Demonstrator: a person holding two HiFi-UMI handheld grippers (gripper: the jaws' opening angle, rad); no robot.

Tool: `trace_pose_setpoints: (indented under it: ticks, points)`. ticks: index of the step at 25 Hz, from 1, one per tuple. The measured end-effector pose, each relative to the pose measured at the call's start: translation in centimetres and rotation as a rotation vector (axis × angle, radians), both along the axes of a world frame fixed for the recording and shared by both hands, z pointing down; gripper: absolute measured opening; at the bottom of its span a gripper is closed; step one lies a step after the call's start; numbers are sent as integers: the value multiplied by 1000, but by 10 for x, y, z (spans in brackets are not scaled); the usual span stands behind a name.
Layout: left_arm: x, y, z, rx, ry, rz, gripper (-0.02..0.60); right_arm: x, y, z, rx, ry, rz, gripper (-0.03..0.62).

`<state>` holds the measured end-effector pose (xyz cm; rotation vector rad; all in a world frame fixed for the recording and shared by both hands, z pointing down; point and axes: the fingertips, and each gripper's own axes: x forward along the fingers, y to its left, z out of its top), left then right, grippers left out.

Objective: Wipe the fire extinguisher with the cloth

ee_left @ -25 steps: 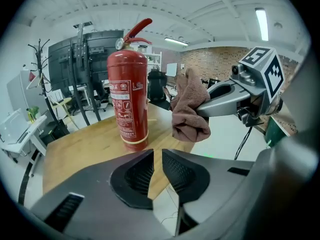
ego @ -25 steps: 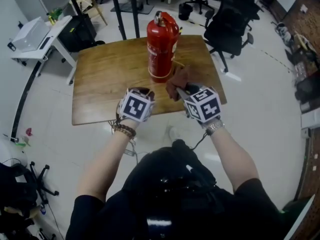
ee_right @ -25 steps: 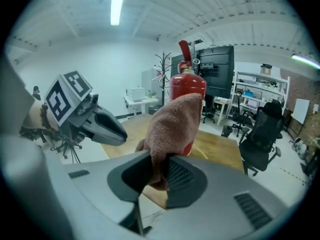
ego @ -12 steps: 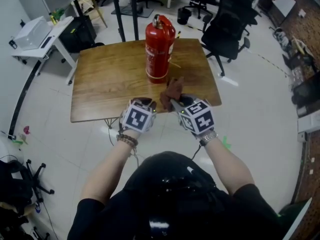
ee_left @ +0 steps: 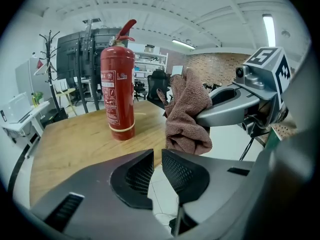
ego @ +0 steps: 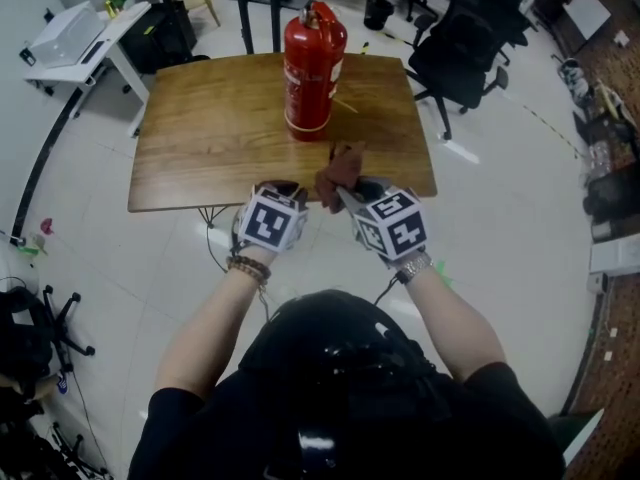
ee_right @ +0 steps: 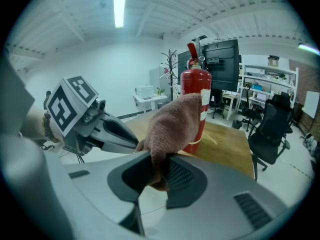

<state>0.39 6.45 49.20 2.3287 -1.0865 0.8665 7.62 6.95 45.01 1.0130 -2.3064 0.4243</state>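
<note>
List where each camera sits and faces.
Head view: on the person's head, facing steeply down at table, forearms, left claw, right claw.
Left gripper view: on left claw, facing fire extinguisher; own empty jaws show.
Right gripper view: on right claw, facing across the table; own jaws pinch cloth.
Shared: extinguisher and cloth in all.

Free to pass over the bare table [ego: 200, 138] left of and in front of the fire extinguisher [ego: 311, 68], blocked by that upright extinguisher near the far edge and by the cloth [ego: 341, 171] at the near edge.
</note>
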Motion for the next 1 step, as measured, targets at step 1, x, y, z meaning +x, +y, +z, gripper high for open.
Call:
trace_pose_setpoints:
  ticks: [1]
  points:
    - [7, 0, 0, 1, -1, -2, 46, 6, 0, -1, 3, -2, -2, 80]
